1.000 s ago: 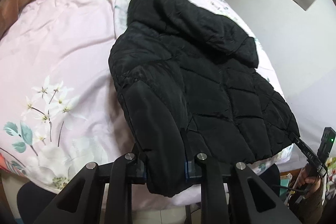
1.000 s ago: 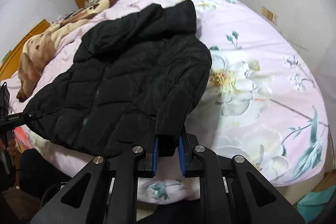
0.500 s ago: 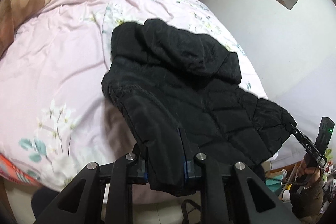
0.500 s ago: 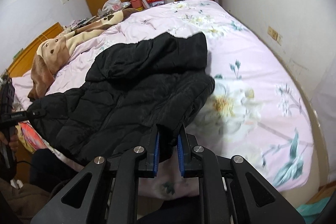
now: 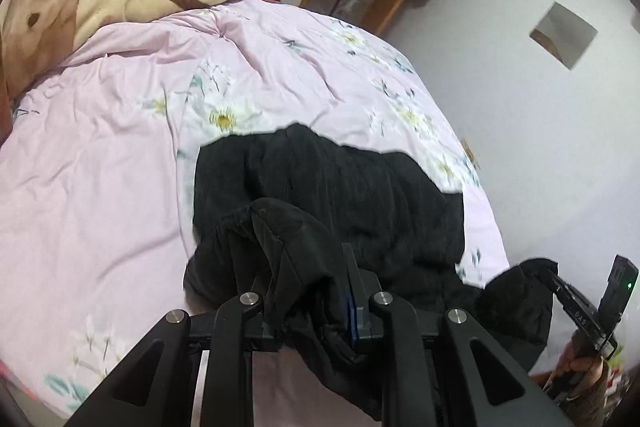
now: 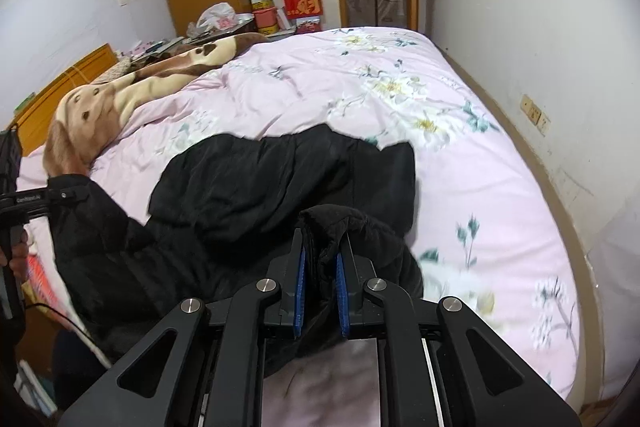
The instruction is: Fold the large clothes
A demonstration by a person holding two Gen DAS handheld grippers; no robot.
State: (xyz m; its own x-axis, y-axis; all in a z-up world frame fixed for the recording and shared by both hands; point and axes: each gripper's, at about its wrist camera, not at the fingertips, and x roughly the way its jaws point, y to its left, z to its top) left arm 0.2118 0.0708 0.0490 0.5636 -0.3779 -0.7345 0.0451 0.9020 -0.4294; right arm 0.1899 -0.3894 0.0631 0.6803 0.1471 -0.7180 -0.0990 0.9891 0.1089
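Left wrist: we grip jacket point(image 5: 340, 195) hem, both tongs point(image 5: 308, 291) point(image 6: 320, 287) clenched; fold in progress; next, carry hem toward hood on bed point(image 5: 100, 167).

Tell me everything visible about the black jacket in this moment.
The black jacket is a padded, quilted-looking garment with a matte fabric. Its upper part lies rumpled on the pink floral quilt, while the near edge is lifted off the bed. The left claw and the right claw are each shut on a bunched fold of it, one at each side. Its far edge looks blurred.
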